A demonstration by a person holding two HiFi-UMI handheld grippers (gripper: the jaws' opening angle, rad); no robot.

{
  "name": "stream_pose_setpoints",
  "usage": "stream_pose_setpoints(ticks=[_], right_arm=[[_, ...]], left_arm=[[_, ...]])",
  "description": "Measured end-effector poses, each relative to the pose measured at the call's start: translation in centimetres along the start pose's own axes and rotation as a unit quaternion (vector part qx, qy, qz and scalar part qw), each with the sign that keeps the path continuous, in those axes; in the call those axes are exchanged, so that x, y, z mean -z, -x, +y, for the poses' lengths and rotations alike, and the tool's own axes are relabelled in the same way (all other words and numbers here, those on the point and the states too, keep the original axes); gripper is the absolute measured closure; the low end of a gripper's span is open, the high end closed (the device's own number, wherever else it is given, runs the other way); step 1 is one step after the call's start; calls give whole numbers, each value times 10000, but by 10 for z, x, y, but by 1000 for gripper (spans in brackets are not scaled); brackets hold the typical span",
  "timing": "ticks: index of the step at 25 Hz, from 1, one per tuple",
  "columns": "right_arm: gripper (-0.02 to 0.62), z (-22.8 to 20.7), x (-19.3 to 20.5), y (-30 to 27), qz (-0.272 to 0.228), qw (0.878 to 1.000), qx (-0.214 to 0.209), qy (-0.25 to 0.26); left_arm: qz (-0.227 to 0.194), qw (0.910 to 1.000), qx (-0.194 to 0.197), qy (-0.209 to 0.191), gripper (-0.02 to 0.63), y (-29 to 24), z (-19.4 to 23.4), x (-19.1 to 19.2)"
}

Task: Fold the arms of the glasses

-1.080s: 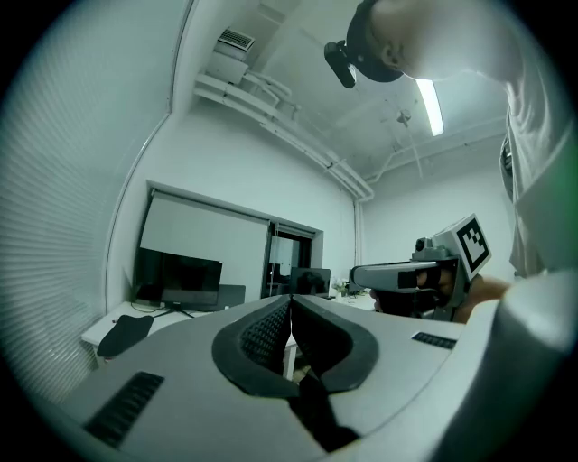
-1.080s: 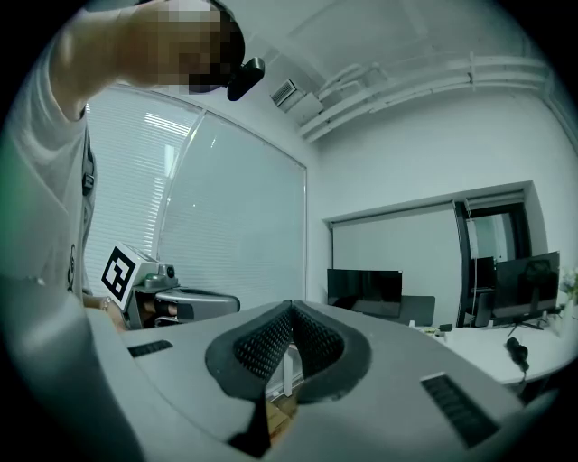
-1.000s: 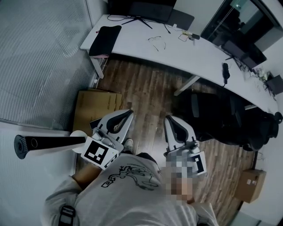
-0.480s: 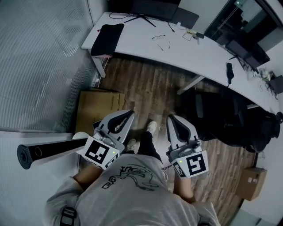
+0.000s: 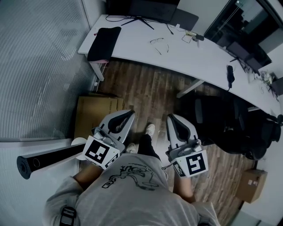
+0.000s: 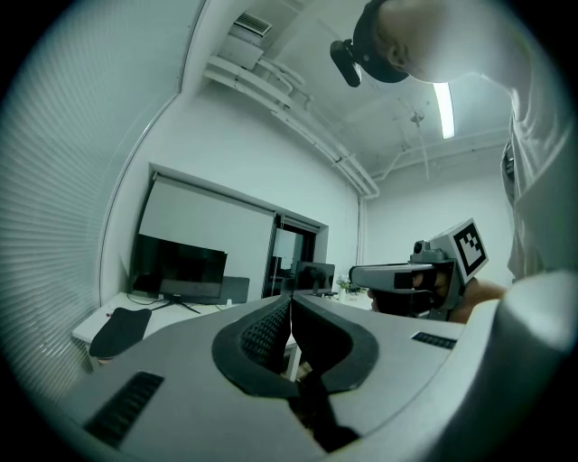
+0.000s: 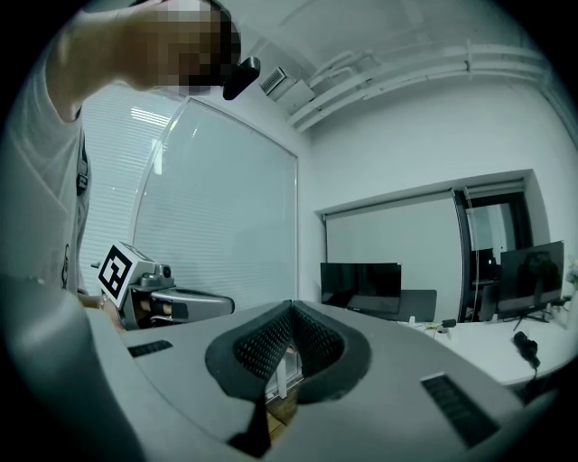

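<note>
The glasses (image 5: pixel 159 44) lie with arms spread on the long white desk (image 5: pixel 185 53) far ahead in the head view. My left gripper (image 5: pixel 131 113) is held level over the wooden floor, well short of the desk, jaws shut with nothing between them. My right gripper (image 5: pixel 169 117) hangs beside it, also shut and empty. In the left gripper view the left gripper (image 6: pixel 290 300) has its tips together, and the right gripper's body (image 6: pixel 424 275) shows to the right. The right gripper (image 7: pixel 291 309) shows closed tips in its own view.
A black pad (image 5: pixel 104 43) and a monitor (image 5: pixel 141 9) are on the desk's left end, with cables and a black mouse (image 5: pixel 230 73) further right. Black office chairs (image 5: pixel 230 126) stand at the right, and cardboard boxes (image 5: pixel 95 115) lie on the floor at the left.
Both grippers and the person have advanced a little towards the desk, and a foot has stepped forward between them. Both pairs of jaws stayed shut.
</note>
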State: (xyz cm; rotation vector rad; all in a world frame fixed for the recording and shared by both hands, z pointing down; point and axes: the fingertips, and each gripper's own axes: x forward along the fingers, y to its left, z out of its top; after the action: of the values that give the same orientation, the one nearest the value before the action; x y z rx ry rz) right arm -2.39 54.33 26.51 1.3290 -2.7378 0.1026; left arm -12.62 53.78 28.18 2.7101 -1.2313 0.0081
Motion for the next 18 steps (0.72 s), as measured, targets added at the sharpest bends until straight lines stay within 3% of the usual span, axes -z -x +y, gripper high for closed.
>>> stream_pose_setpoints(ticks=[18], right_arm=[[586,-163,-5,-39,2,9998,108,-159]], left_arm=[[176,9997,144,-77,584,-168,8,-20]])
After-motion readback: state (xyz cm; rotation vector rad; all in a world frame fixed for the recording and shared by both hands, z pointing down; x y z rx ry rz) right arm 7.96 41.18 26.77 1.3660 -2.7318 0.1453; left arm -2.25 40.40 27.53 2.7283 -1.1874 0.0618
